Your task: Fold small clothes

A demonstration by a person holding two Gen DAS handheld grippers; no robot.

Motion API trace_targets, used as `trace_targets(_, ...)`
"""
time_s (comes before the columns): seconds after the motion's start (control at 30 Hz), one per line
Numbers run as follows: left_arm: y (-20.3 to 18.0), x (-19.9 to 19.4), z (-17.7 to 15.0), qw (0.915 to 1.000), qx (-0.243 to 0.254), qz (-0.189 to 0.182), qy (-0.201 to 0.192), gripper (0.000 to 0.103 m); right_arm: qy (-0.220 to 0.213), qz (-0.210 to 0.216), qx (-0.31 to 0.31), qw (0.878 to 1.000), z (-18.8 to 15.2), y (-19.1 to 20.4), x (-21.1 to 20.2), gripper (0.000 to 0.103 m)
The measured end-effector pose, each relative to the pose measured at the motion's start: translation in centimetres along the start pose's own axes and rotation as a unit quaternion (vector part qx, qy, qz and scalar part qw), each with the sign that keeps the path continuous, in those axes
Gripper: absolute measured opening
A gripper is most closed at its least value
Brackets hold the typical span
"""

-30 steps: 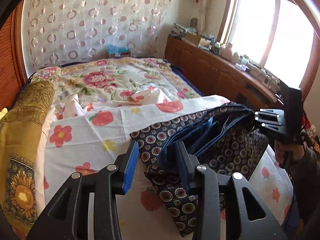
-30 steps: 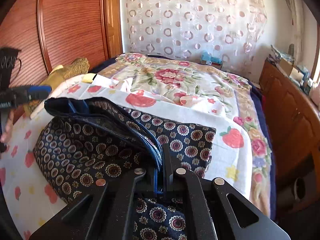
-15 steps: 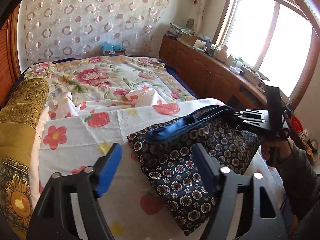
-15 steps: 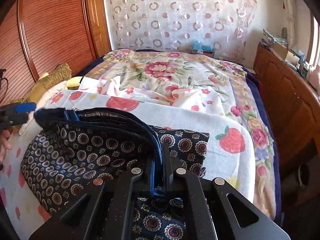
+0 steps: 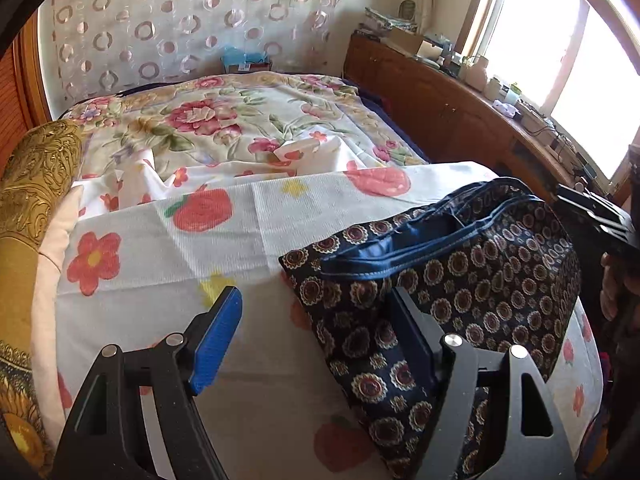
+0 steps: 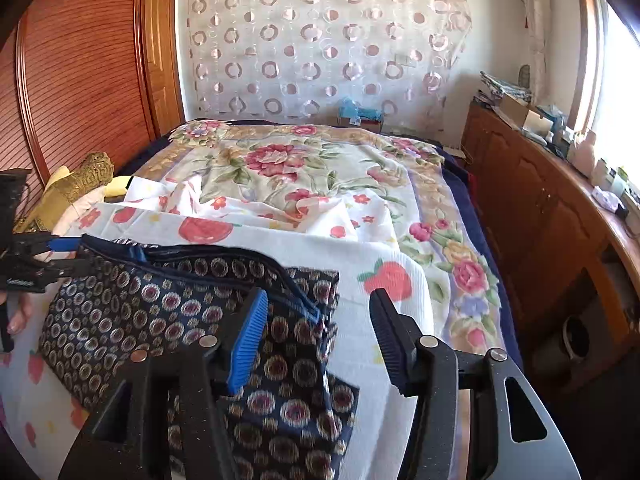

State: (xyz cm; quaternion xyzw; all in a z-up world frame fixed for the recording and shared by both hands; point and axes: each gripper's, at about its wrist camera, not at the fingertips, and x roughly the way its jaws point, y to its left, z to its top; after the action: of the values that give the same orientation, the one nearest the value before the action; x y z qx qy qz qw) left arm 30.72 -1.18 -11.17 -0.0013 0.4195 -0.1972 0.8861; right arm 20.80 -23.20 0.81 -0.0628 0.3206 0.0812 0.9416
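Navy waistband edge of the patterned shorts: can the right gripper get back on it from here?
Probably yes. The right gripper is open, its jaws having just opened, and the waistband edge lies uncovered just beyond the blue-padded finger.

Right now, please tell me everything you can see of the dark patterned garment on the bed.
The dark patterned garment is navy cloth printed with round medallions, with a plain blue band along its upper edge. It lies folded and somewhat rumpled on the white fruit-print sheet. Neither gripper holds it: both stand open, and the right gripper has just been opening.

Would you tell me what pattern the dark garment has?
The garment is navy with round floral medallions, clearest in the left wrist view.
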Motion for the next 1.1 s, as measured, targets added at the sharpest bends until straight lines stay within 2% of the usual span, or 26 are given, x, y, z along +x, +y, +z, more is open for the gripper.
trace_targets(0.13, 0.2, 0.9, 0.3, 0.9999, -0.001, 0.004, 0.009, 0.076, 0.021, 0.013, 0.021, 0.999, -2.0, 0.2, -0.4, 0.060)
trace_targets(0.3, 0.1, 1.5, 0.3, 0.9999, -0.005, -0.001, 0.009, 0.076, 0.065, 0.015, 0.047, 0.997, -4.0, 0.1, 1.4, 0.060)
trace_targets(0.4, -0.1, 1.5, 0.4, 1.0000, -0.002, -0.003, 0.008, 0.075, 0.069, 0.032, 0.064, 0.995, -4.5, -0.2, 2.3, 0.060)
trace_targets(0.5, -0.2, 1.6, 0.4, 0.9999, 0.001, -0.011, 0.005, 0.070, 0.065, 0.044, 0.075, 0.994, -4.3, -0.5, 2.7, 0.060)
trace_targets(0.6, -0.2, 1.5, 0.5, 0.9998, -0.001, -0.020, 0.001, 0.062, 0.062, 0.044, 0.068, 0.995, -4.1, -0.5, 3.1, 0.060)
trace_targets(0.67, -0.2, 1.5, 0.5, 0.9993, -0.002, -0.036, 0.003, 0.046, 0.062, 0.049, 0.070, 0.994, -4.0, -0.7, 3.2, 0.060)
trace_targets(0.7, -0.3, 1.6, 0.5, 0.9991, -0.002, -0.043, 0.005, 0.044, 0.062, 0.052, 0.068, 0.994, -3.9, -0.6, 3.5, 0.060)
trace_targets(0.8, -0.7, 1.5, 0.6, 0.9986, -0.002, -0.053, 0.010, 0.024, 0.063, 0.067, 0.052, 0.994, -3.9, -0.3, 3.9, 0.060)
trace_targets(0.83, -0.9, 1.2, 0.7, 0.9983, 0.000, -0.058, 0.007, 0.015, 0.064, 0.075, 0.047, 0.994, -3.8, -0.1, 4.0, 0.056)
trace_targets(0.87, -1.2, 0.9, 0.7, 0.9980, 0.001, -0.063, 0.004, 0.010, 0.064, 0.077, 0.041, 0.994, -3.6, 0.1, 4.0, 0.050)
trace_targets(0.9, -1.6, 0.4, 0.8, 0.9979, 0.005, -0.065, 0.000, 0.009, 0.065, 0.078, 0.034, 0.994, -3.6, 0.3, 4.0, 0.045)
trace_targets(0.93, -1.7, 0.0, 0.8, 0.9978, 0.008, -0.065, -0.004, 0.008, 0.065, 0.086, 0.030, 0.994, -3.6, 0.4, 4.1, 0.028)
trace_targets(0.97, -2.0, -0.6, 0.9, 0.9976, 0.012, -0.067, -0.010, 0.007, 0.066, 0.099, 0.031, 0.992, -3.6, 0.2, 4.1, 0.016)
trace_targets(1.0, -2.3, -1.2, 0.9, 0.9974, 0.014, -0.068, -0.017, 0.007, 0.068, 0.117, 0.035, 0.990, -3.7, 0.2, 4.3, 0.016)
trace_targets(1.1, -2.7, -3.2, 0.9, 0.9965, 0.018, -0.071, -0.040, 0.006, 0.055, 0.123, 0.022, 0.991, -3.7, 0.0, 3.7, 0.011)
